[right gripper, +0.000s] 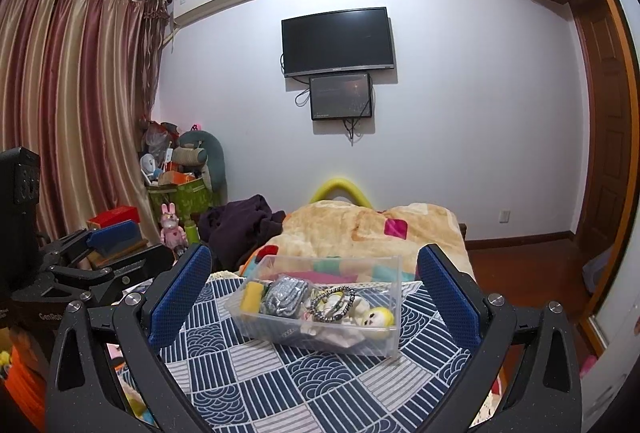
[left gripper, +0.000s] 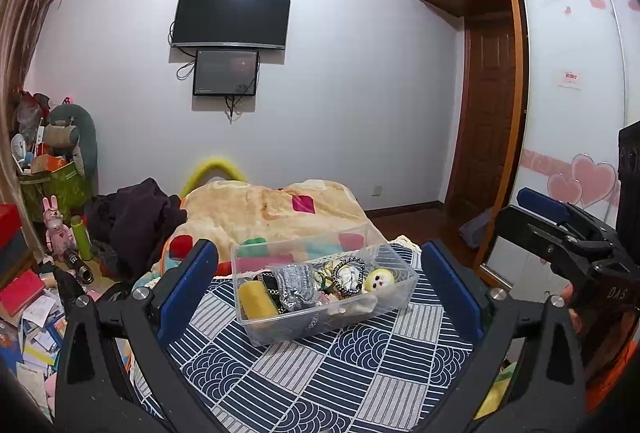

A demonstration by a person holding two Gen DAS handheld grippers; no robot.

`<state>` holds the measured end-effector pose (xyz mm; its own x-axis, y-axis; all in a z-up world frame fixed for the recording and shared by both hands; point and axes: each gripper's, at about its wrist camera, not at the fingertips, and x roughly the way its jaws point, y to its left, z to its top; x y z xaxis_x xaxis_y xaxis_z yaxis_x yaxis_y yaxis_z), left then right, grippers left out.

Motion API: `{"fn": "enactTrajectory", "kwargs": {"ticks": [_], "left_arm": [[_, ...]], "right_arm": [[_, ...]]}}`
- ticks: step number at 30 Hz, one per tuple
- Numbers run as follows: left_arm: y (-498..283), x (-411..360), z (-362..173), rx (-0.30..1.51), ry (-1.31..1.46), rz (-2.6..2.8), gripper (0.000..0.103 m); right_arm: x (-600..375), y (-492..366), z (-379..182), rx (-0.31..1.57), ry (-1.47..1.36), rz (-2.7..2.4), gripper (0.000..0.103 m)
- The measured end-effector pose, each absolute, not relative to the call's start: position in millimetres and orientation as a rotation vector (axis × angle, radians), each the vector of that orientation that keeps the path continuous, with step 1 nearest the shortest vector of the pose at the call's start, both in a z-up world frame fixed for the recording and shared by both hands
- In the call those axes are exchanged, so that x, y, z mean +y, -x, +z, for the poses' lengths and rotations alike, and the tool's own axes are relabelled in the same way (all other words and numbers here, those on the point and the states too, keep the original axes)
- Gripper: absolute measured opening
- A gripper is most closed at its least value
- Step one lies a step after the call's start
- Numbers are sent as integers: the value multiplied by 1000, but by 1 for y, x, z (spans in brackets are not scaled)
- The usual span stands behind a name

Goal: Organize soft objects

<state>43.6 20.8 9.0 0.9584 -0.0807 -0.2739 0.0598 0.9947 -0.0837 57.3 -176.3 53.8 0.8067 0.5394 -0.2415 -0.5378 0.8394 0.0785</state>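
Note:
A clear plastic box (left gripper: 406, 283) (right gripper: 394, 275) sits on a blue and white patterned cloth (left gripper: 340, 365) (right gripper: 280, 377) on the bed. In it lie a yellow roll (left gripper: 256, 299) (right gripper: 253, 296), a grey knitted piece (left gripper: 295, 283) (right gripper: 282, 293), a beaded bracelet (left gripper: 348, 275) (right gripper: 332, 303) and a small yellow doll head (left gripper: 377, 279) (right gripper: 376, 318). My left gripper (left gripper: 320, 293) is open and empty, just short of the box. My right gripper (right gripper: 314, 299) is open and empty, also before the box. The right gripper shows at the right edge of the left view (left gripper: 560, 229).
A beige blanket (left gripper: 272, 209) (right gripper: 360, 229) and dark clothes (left gripper: 136, 221) (right gripper: 240, 225) lie behind the box. Clutter, books and a pink rabbit toy (left gripper: 56, 229) fill the floor at left. A wardrobe (left gripper: 572, 93) and door stand at right.

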Motion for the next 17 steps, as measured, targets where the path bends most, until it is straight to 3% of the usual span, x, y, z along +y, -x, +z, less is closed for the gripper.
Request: {"fn": "enactTrajectory", "kwargs": {"ticks": [17], "left_arm": [[-43,20,9,283,68,-85,103]], "right_arm": [[-178,-57,56,259,-9,574,103]]}}
